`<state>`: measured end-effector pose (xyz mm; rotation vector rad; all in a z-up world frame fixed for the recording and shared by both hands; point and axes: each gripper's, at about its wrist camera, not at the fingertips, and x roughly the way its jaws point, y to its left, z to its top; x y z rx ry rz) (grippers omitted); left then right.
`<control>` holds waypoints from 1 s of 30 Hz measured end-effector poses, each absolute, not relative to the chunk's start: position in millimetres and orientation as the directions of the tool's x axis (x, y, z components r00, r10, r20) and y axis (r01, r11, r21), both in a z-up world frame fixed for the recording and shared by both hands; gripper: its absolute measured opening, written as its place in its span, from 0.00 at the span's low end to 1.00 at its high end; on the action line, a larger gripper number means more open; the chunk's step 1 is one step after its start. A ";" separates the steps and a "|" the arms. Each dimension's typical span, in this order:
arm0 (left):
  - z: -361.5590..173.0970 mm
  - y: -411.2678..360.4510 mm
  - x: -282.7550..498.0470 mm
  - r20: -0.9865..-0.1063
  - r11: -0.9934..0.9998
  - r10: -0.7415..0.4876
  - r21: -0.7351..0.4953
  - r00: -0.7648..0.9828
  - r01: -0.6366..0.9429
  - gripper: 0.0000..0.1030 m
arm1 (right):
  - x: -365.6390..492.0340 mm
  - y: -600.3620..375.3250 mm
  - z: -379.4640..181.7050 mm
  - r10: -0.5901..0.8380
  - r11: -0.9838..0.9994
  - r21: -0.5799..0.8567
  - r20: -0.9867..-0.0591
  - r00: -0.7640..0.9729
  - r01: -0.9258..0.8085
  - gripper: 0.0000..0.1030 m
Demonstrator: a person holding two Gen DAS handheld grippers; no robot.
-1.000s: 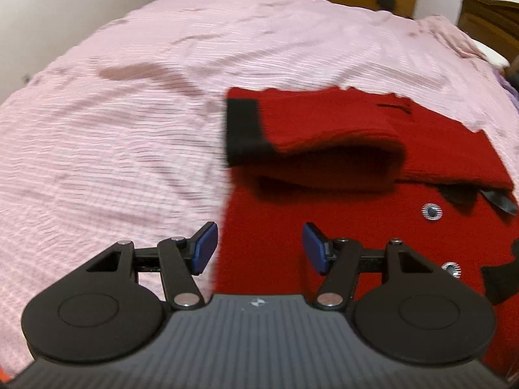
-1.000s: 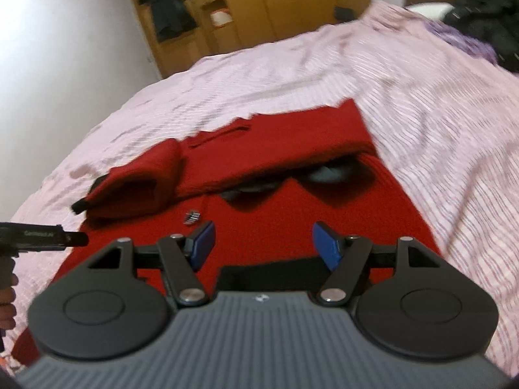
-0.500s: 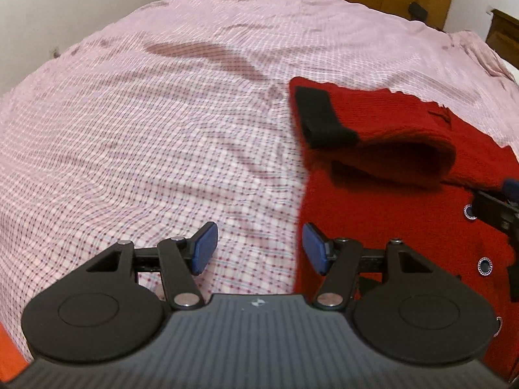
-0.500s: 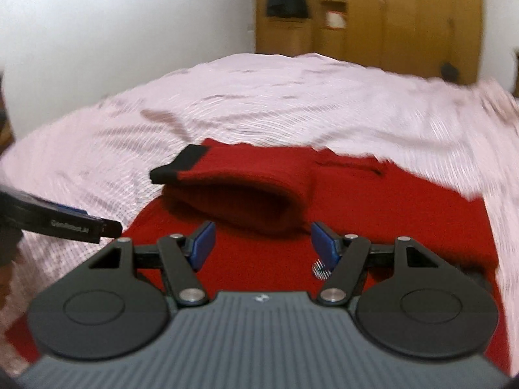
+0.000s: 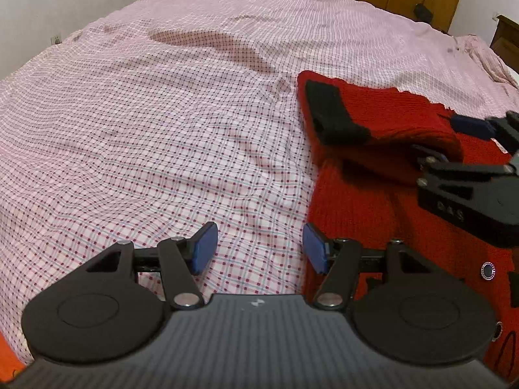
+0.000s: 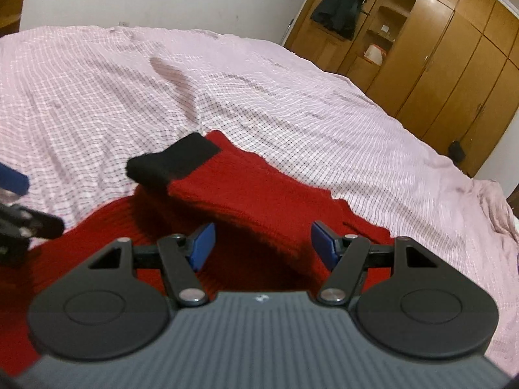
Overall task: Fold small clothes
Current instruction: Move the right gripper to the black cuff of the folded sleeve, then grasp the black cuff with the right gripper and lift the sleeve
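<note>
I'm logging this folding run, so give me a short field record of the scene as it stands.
surface: bed with pink checked sheet
garment: red knit sweater, lying flat
sleeve: folded across the body, black cuff at its end
left gripper: open, empty, over the sweater's edge
right gripper: open, empty, over the folded sleeve
background: wooden wardrobe, dark jacket hanging
</note>
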<state>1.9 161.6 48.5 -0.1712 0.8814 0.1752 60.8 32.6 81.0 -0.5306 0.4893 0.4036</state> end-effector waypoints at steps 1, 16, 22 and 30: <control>47.7 161.6 2.3 -0.778 0.972 0.082 -0.075 0.623 -0.222 0.64 | 62.9 32.9 80.5 0.232 0.792 -0.382 -0.533 0.814 -0.476 0.65; 42.5 163.8 3.5 -0.780 0.970 0.076 -0.085 0.621 -0.227 0.64 | 69.4 63.1 69.4 0.268 0.739 -0.450 -0.486 0.832 -0.501 0.64; 41.9 165.6 3.1 -0.781 0.969 0.068 -0.097 0.621 -0.228 0.64 | 65.6 73.5 70.7 0.312 0.738 -0.413 -0.492 0.812 -0.534 0.37; 43.2 166.6 1.7 -0.779 0.967 0.065 -0.105 0.624 -0.231 0.64 | 65.4 49.0 94.8 0.333 0.835 -0.259 -0.464 0.821 -0.486 0.12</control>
